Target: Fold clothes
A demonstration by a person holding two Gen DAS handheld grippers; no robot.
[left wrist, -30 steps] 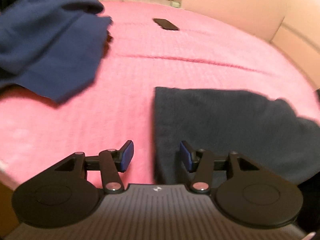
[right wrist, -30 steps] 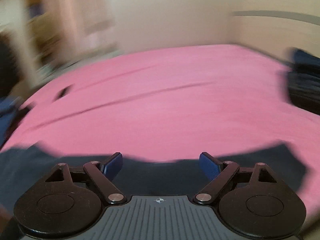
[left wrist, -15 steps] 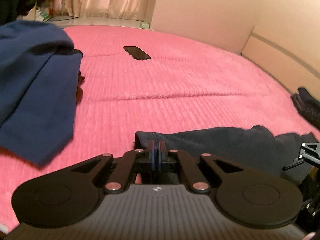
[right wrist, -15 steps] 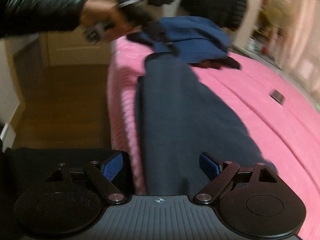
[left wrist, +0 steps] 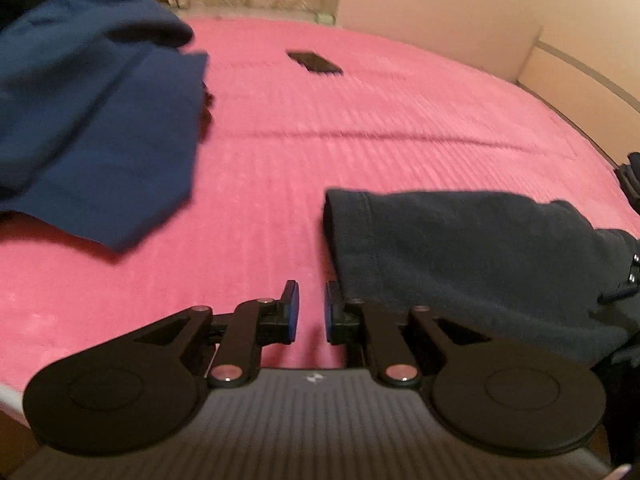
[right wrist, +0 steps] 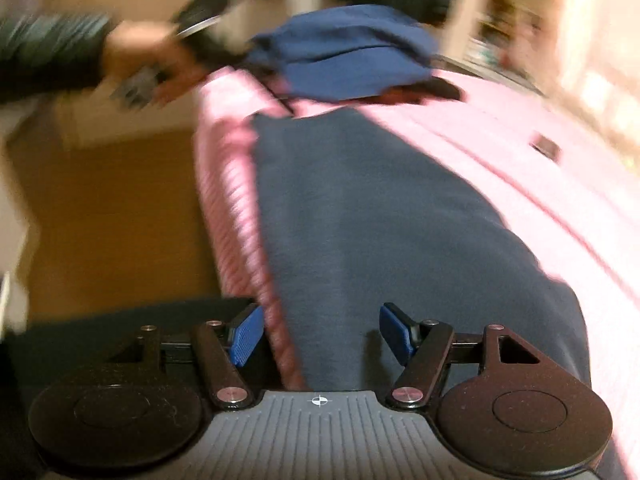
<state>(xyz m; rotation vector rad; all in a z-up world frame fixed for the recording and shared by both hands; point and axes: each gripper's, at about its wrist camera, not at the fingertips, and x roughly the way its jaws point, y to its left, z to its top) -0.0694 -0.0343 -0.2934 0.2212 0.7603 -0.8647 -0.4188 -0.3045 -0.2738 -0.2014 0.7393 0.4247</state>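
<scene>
A dark grey garment [left wrist: 460, 248] lies folded along the near edge of the pink bed [left wrist: 360, 120]; it also shows in the right wrist view [right wrist: 380, 220]. A blue garment [left wrist: 92, 112] lies bunched at the left, and shows far in the right wrist view [right wrist: 344, 48]. My left gripper [left wrist: 308, 312] is open a little and empty, just left of the grey garment's end. My right gripper [right wrist: 320, 332] is wide open over the grey garment's near end at the bed edge.
A black phone [left wrist: 316, 62] lies far on the bed. More dark clothing [left wrist: 632, 180] sits at the right edge. The wooden floor [right wrist: 112, 220] lies beside the bed. The other hand [right wrist: 148, 60] appears blurred at the far end.
My left gripper was shut half a second ago and now stands slightly open with nothing in it, pulled back a little. My right gripper turned toward the garment's length and stays open.
</scene>
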